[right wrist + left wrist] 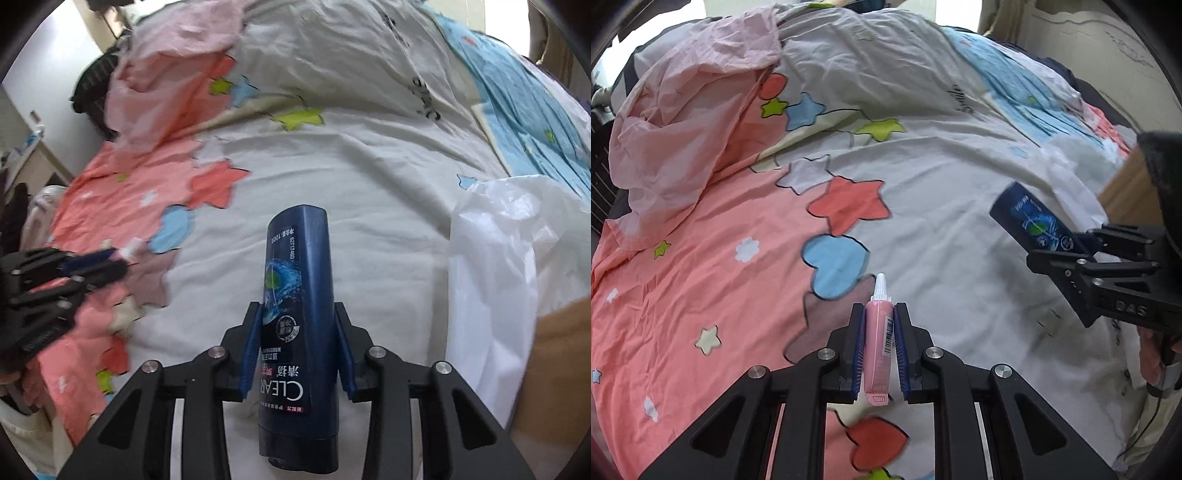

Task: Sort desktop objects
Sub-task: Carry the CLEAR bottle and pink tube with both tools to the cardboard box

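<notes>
A slim pink tube [877,343] points its white nozzle forward; a dark blue CLEAR bottle [295,332] lies cap-rearward

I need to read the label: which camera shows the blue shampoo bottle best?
The right wrist view. The blue shampoo bottle fills the centre there, clamped in the right hand-held gripper, with its CLEAR label readable though upside down. The left wrist view shows it only small, tilted and partly blurred at the right edge.

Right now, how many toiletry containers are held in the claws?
2. The pink tube is clamped in the left claw; the blue shampoo bottle is clamped in the right claw. Others may lie hidden among the bedding.
</notes>
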Motion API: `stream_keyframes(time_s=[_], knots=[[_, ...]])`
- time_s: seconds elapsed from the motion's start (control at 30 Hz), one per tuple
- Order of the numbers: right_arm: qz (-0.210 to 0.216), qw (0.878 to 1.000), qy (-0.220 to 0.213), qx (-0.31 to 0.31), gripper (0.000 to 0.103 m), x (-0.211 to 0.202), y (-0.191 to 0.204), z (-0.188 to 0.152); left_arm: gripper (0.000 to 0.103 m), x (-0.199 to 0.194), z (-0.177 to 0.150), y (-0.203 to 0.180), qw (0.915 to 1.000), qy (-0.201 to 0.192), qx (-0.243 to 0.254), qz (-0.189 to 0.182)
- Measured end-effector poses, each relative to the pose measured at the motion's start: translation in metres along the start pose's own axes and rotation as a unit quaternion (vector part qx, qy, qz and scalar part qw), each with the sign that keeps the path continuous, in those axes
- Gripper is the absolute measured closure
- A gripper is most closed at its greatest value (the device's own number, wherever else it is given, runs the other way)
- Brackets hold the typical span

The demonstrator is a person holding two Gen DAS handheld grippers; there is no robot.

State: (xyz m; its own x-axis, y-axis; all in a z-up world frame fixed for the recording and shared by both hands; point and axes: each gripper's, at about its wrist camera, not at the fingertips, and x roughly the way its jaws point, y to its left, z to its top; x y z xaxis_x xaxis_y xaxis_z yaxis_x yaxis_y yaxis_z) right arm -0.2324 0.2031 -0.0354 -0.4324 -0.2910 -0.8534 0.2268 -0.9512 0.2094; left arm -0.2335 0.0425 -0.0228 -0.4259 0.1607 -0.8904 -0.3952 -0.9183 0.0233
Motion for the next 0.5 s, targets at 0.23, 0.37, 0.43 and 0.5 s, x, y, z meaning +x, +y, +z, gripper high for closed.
stream_keyframes(time_s=[0.23, 0.37, 0.43, 0.5], knots=[[-0.006, 0.999, -0.037, -0.033, 0.069, -0.061, 0.032, -0.018, 0.088, -0.034, -0.010, -0.023, 0.9998, -0.015, 0.011, -0.005], [-0.007, 0.998, -0.049, -0.041, 0.069, -0.087, 0.042, -0.028, 0.088, -0.056, -0.014, -0.037, 0.9994, -0.027, 0.021, -0.006], [-0.008, 0.998, -0.053, -0.041, 0.069, -0.094, 0.043, -0.032, 0.088, -0.068, -0.016, -0.046, 0.9990, -0.034, 0.027, -0.006], [-0.011, 0.997, -0.056, -0.042, 0.069, -0.101, 0.044, -0.035, 0.088, -0.077, -0.017, -0.052, 0.9987, -0.038, 0.031, -0.008]])
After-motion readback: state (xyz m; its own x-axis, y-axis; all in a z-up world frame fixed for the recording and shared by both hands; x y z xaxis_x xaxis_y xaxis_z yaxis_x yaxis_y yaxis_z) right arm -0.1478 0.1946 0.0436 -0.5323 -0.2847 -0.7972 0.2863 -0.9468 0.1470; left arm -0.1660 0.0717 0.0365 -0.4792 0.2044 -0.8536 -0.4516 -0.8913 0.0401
